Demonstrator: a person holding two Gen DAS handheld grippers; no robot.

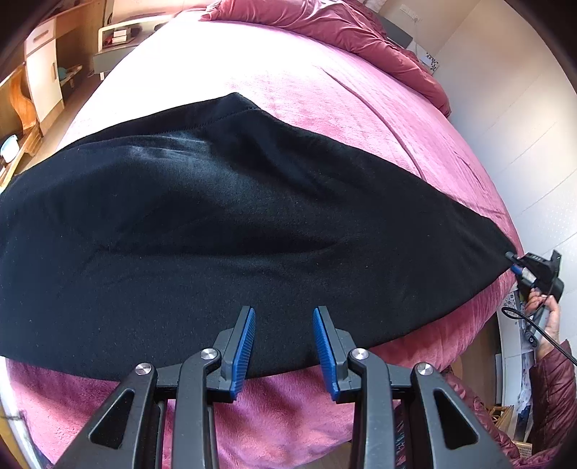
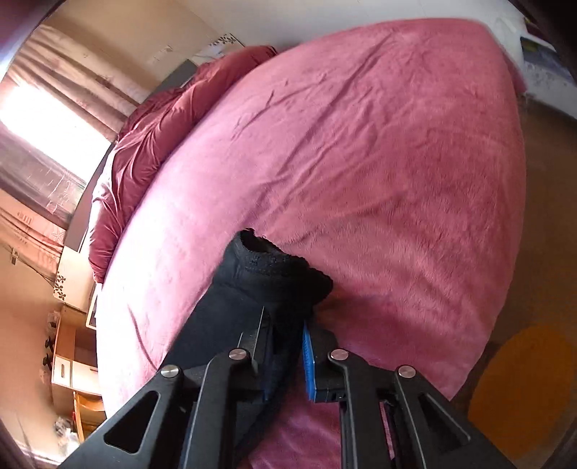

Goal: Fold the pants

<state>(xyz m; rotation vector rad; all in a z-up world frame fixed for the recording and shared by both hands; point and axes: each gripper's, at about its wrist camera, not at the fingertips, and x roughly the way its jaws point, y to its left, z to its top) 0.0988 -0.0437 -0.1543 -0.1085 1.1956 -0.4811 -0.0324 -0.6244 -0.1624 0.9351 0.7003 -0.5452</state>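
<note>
Black pants [image 1: 223, 231] lie spread across a pink bed [image 1: 324, 97]. My left gripper [image 1: 284, 314] is open, its blue pads over the near edge of the pants, nothing between them. My right gripper [image 2: 285, 324] is shut on the bunched black end of the pants [image 2: 274, 267], which has a lacy elastic edge. In the left wrist view the right gripper [image 1: 514, 263] pinches the far right tip of the pants at the bed's edge, the cloth pulled taut toward it.
A rumpled dark red duvet [image 1: 342, 29] lies at the head of the bed. Wooden drawers and shelves [image 1: 39, 72] stand left of the bed. A window with curtains [image 2: 47, 119] shows in the right wrist view. An orange mat [image 2: 533, 393] lies on the floor.
</note>
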